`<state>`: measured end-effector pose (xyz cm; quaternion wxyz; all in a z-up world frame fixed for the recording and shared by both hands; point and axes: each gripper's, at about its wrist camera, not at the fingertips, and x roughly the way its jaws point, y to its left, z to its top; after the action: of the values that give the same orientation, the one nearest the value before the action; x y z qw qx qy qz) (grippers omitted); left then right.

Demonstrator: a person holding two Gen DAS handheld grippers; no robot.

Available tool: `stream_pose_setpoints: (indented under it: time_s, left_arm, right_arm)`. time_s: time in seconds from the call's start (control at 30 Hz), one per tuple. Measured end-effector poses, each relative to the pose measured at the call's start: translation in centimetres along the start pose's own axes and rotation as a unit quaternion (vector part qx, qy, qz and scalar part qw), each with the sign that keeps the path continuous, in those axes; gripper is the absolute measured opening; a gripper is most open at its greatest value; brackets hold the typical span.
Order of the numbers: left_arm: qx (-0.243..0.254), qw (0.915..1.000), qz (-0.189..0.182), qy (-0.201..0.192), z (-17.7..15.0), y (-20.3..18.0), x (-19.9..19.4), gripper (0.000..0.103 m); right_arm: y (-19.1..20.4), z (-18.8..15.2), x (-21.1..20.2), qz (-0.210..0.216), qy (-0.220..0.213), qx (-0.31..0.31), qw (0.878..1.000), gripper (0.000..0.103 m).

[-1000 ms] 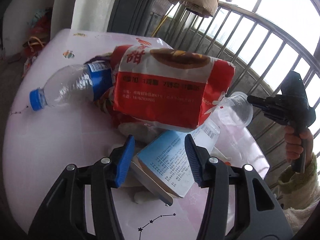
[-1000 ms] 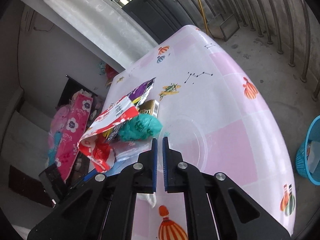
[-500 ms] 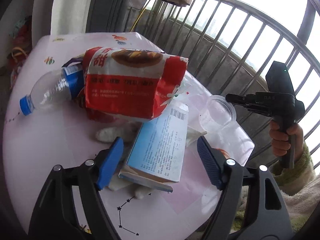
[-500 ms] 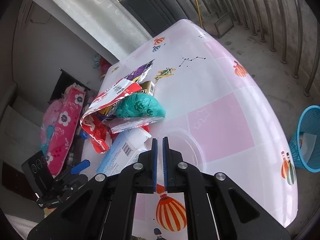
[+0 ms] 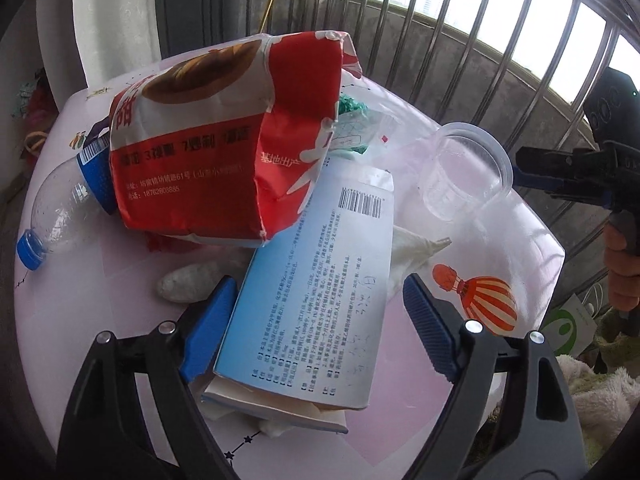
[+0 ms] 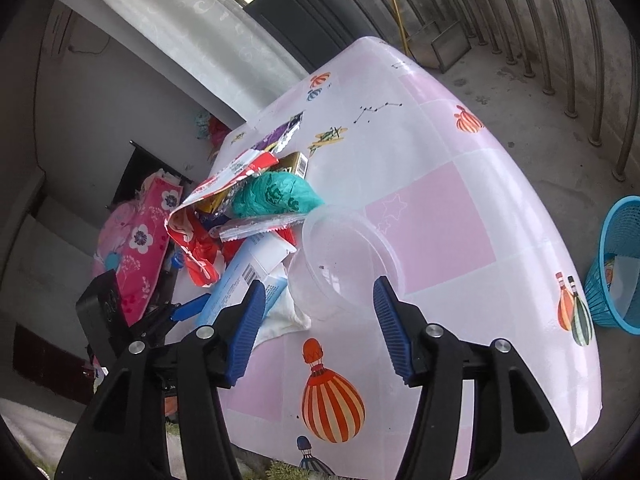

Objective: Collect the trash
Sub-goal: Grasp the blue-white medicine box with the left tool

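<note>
- Left gripper (image 5: 316, 332), jaws just opened wide, straddles the blue medicine box (image 5: 316, 280) without pinching, lined up for a grab.
- Right gripper (image 6: 320, 328), jaws just parted, frames the clear plastic cup (image 6: 340, 260) on the table (image 6: 460, 184), untouched; the blue wastebasket (image 6: 620, 264) waits below.

trash pile (image 6: 256, 216) crowding left, tablecloth (image 6: 460, 184) bare right

Your red bag (image 5: 224, 140) covers most of the plastic bottle (image 5: 60, 208) and the green bag (image 5: 352, 128); the blue box (image 5: 316, 292) hides crumpled tissue (image 5: 416, 246) at the table's (image 5: 500, 240) near edge.
</note>
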<state>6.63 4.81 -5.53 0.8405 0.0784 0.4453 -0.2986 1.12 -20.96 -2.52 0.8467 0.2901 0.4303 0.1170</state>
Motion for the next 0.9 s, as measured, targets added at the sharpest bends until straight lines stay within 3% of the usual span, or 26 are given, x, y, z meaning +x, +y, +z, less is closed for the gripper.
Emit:
stream_pose_setpoints:
  time_s: [0.17,0.27,0.3,0.33,0.37,0.43,0.47,0.6,0.63,0.7,0.77,0.9]
  left_arm:
    - [-0.008,0.9999,0.008,0.005,0.4,0.1,0.5,0.073]
    - [-0.007,0.9999,0.012,0.004,0.3,0.0,0.2,0.072]
    - [-0.009,0.9999,0.011,0.005,0.5,-0.1,0.1,0.072]
    - [-0.012,0.9999,0.007,0.004,0.5,-0.1,-0.1,0.062]
    - [-0.018,0.9998,0.006,0.001,0.7,0.1,-0.4,0.044]
    - [-0.041,0.9991,-0.014,-0.003,0.5,1.0,-1.3,0.031]
    - [-0.057,0.9980,-0.027,-0.002,0.6,1.6,-1.5,0.030]
    - [-0.086,0.9956,-0.034,0.016,0.4,2.5,-1.2,0.033]
    - [-0.083,0.9956,-0.039,0.017,0.3,2.3,-1.3,0.049]
    - [-0.064,0.9967,-0.046,0.015,0.3,1.4,-1.4,0.070]
    - [-0.033,0.9984,-0.045,0.012,0.2,0.2,-1.3,0.074]
    - [0.042,0.9987,0.018,0.024,0.4,-1.9,0.1,0.076]
  right_arm:
    - [0.4,0.1,1.5,-0.009,0.008,-0.015,1.000,0.052]
    - [0.6,0.2,1.8,-0.014,0.007,-0.027,1.000,0.039]
    - [0.6,0.3,1.9,-0.012,0.007,-0.030,0.999,0.029]
    - [0.7,0.3,1.9,-0.008,0.007,-0.032,0.999,0.019]
    - [0.6,0.3,1.9,-0.004,0.006,-0.032,0.999,0.015]
    - [0.5,0.4,1.8,0.007,0.003,-0.026,1.000,0.010]
    - [0.4,0.5,1.6,0.017,0.000,-0.023,1.000,0.008]
    - [0.1,0.5,1.2,0.031,-0.006,-0.015,0.999,0.007]
    - [0.1,0.5,1.1,0.032,-0.006,-0.014,0.999,0.007]
    - [0.0,0.5,1.0,0.032,-0.007,-0.014,0.999,0.007]
    - [-0.1,0.5,1.1,0.032,-0.006,-0.011,0.999,0.007]
    - [-0.1,0.6,1.5,0.038,-0.003,-0.005,0.999,0.007]
